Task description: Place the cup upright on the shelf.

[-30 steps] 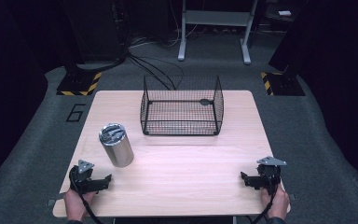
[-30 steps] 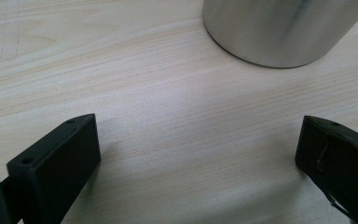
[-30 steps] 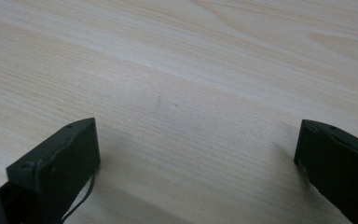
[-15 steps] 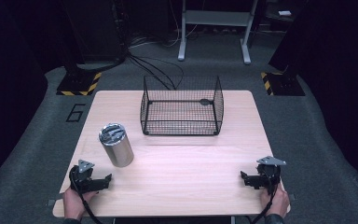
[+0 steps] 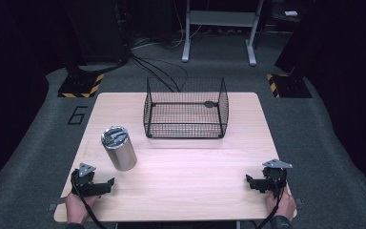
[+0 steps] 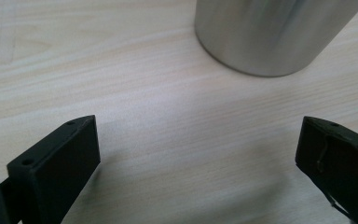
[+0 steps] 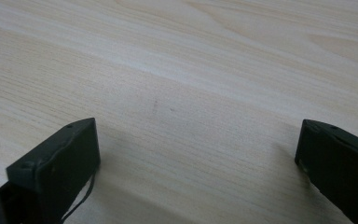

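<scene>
Nothing has shifted since a second ago — your left hand-held gripper (image 5: 106,185) rests wide open and empty, the steel tumbler (image 5: 118,148) just ahead; your right hand-held gripper (image 5: 252,182) gapes empty too — grasp not begun.

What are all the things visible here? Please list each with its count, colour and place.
Tumbler: one, silver metal, upright at the table's left, just ahead of the left gripper.
Wire basket: one, black, at the far middle of the table.
Table: one, light wood, centre.
Left gripper: one, black, near left corner, jaws wide apart.
Right gripper: one, black, near right corner, jaws wide apart.
Hands: two, at the near edge, each holding a gripper.
</scene>
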`<action>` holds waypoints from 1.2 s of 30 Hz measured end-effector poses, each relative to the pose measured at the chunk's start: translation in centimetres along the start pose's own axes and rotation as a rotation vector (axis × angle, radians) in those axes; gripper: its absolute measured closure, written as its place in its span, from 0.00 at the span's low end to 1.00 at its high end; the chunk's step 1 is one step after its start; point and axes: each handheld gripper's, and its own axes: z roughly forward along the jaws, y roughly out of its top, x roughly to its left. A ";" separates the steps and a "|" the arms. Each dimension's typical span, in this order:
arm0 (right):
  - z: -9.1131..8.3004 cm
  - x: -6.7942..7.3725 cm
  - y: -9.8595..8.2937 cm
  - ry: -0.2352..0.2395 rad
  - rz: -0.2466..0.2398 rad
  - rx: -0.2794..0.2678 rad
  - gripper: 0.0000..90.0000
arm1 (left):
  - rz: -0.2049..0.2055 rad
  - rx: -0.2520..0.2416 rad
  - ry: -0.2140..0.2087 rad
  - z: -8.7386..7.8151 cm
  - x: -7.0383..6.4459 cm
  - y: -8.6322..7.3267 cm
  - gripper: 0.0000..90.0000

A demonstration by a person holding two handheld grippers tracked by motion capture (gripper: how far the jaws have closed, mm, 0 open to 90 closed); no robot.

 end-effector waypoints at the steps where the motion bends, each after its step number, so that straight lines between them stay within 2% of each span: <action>1: 0.0 0.0 0.0 0.000 0.001 0.000 0.00 | -0.001 -0.009 -0.006 -0.2 0.0 0.1 0.00; 4: 0.0 0.0 0.0 -0.001 0.002 -0.001 0.00 | -0.012 -0.034 -0.025 -0.6 -0.2 0.4 0.00; 7: 0.0 0.0 0.0 0.000 -0.005 0.004 0.00 | -0.002 -0.048 -0.042 -0.9 -0.5 0.7 0.00; 9: 0.0 0.0 0.0 0.000 0.001 0.001 0.00 | 0.016 -0.077 -0.047 -1.3 -1.0 1.2 0.00; 14: 0.0 0.0 0.0 0.000 -0.005 0.003 0.00 | 0.008 -0.103 -0.067 -1.8 -1.4 2.0 0.00; 21: 0.0 0.0 0.0 0.000 -0.004 0.003 0.00 | 0.006 -0.155 -0.109 -2.7 -1.6 4.1 0.00; 27: 0.0 0.0 0.0 -0.001 -0.004 0.002 0.00 | 0.005 -0.213 -0.119 -3.3 -1.7 5.8 0.00; 36: 0.0 0.0 0.0 0.000 -0.005 0.002 0.00 | 0.010 -0.249 -0.133 -3.4 -2.1 7.4 0.00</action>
